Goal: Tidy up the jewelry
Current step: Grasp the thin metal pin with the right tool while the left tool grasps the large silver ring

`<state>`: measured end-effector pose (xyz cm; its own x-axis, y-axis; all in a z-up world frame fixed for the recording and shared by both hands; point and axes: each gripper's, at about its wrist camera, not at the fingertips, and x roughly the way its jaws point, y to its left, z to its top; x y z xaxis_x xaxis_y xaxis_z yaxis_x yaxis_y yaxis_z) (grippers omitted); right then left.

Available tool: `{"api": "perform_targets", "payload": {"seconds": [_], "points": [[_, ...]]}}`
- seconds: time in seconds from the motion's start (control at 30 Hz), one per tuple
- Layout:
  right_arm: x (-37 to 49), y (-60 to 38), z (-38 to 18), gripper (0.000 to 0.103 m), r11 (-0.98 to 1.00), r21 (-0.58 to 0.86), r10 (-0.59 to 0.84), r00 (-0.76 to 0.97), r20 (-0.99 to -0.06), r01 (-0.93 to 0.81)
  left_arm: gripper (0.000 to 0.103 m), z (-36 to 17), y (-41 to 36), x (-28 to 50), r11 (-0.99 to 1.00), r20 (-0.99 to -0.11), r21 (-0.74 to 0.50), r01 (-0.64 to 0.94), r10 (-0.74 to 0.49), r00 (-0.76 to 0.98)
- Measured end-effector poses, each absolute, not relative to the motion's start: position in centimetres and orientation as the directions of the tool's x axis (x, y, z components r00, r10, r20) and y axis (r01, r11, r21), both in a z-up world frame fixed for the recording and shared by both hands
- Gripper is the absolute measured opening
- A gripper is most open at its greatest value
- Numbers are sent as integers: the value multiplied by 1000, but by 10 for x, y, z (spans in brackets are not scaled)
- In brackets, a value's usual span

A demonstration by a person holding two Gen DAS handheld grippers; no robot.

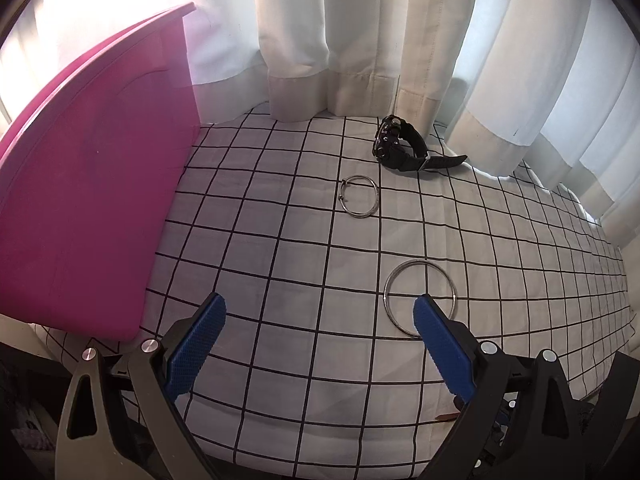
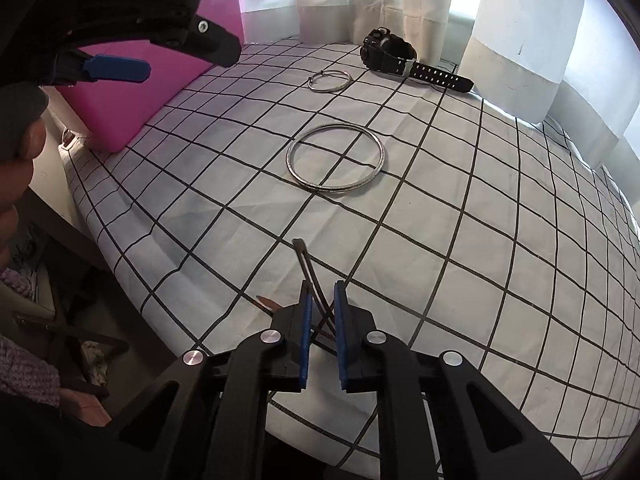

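Right wrist view: right gripper [image 2: 322, 294] jaws are closed nearly together on a thin dark looped strap [image 2: 307, 268], likely a cord or leather bracelet; its free end sticks out ahead of the jaws over the checked cloth [image 2: 460, 288]. Exact contact is hard to confirm, since the strap is thin and partly hidden between the blue pads [image 2: 305, 332].

Left gripper [image 1: 320, 304] jaws are wide open, nothing held; its right tip sits over the near edge of the large bangle [image 1: 420, 298].

Step in hand, as judged: strap pickup for stowing, presumably in the pink box [image 1: 92, 208] at the left.

- Grip should be confirmed on both strands before lifting; a limp loop can slip out sideways.
- A straight-up lift is advised, so the soft cloth is not dragged or bunched.
- The dangling end should be kept clear of the bangle during transfer.

Materials and shapes:
- Large bangle: rigid round metal, finely textured rim, lying flat; low profile, so an edge pinch would be needed.
- Small bangle [image 1: 359, 197]: thin wire ring with a clasp or knob ends, flat, farther back.
- Watch [image 1: 404, 148]: chunky black case, ribbed rubbery band, lying on its side near the curtain [image 1: 320, 40].
- Cloth: white, black grid, slightly creased.
- Box: smooth matte plastic.
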<state>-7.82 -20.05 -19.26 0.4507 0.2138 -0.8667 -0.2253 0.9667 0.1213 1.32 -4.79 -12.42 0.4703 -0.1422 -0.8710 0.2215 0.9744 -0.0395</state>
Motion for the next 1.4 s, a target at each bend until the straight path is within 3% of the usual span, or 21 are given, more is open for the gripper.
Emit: {"api": "perform_targets", "payload": {"seconds": [0.63, 0.83, 1.4], "points": [[-64, -267, -199, 2, 988, 157, 137, 488, -862, 0, 93, -180, -121, 26, 934, -879, -63, 351, -218, 424], [-58, -279, -202, 2, 986, 157, 111, 492, -863, 53, 93, -193, -137, 24, 927, -891, -28, 374, -192, 411], [-33, -285, -204, 2, 982, 150, 71, 518, -852, 111, 98, -207, -139, 17, 935, -856, -6, 354, -188, 482]]}}
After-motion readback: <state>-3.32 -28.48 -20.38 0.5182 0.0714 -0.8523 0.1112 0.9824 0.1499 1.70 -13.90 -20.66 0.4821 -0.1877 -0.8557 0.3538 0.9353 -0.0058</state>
